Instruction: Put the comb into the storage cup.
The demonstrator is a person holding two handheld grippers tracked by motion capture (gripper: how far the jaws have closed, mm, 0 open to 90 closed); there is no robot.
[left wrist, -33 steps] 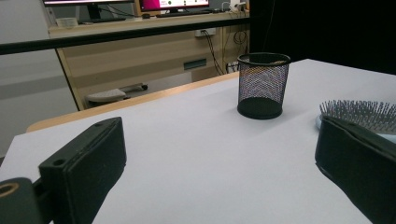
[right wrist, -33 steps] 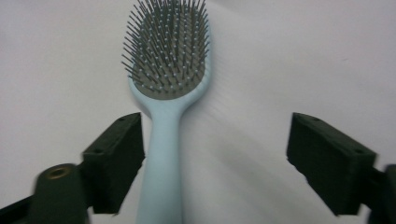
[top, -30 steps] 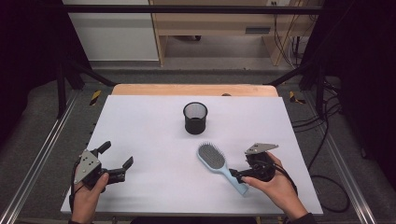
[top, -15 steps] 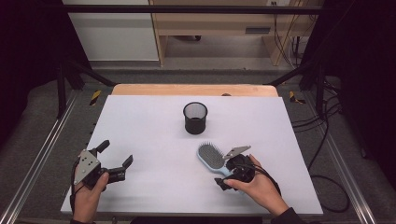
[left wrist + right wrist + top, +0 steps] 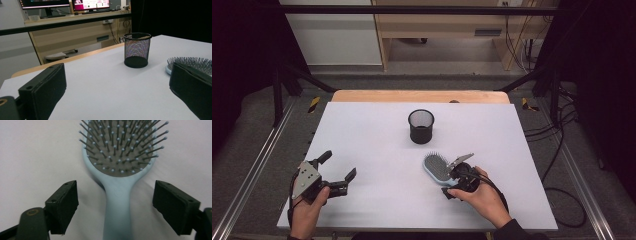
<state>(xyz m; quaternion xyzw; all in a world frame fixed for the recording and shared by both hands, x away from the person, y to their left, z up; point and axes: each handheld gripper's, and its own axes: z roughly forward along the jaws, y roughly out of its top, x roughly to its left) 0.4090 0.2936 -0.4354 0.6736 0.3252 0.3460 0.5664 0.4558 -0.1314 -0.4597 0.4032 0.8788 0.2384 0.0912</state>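
A light blue hairbrush [image 5: 435, 166] lies bristles-up on the white table [image 5: 372, 130], right of centre near the front. My right gripper [image 5: 452, 181] is lowered over its handle. In the right gripper view the handle [image 5: 117, 207] runs up between the two jaws of the right gripper [image 5: 115, 202], with a gap on each side. The jaws have just been closing but do not touch the handle. My left gripper [image 5: 338, 165] is held open at the front left with nothing in it. The left gripper view looks past its jaws at a black mesh cup [image 5: 137, 50] and the brush bristles [image 5: 190, 62].
The black mesh cup [image 5: 421, 126] stands upright behind the brush, near the table's middle. A wooden strip [image 5: 417, 96] borders the far edge. Metal rails [image 5: 257, 165] run along both sides, and cables [image 5: 562, 130] lie on the floor at right.
The right hand has moved left and down, from beside the brush's handle end to over the handle. The left hand has stayed where it was.
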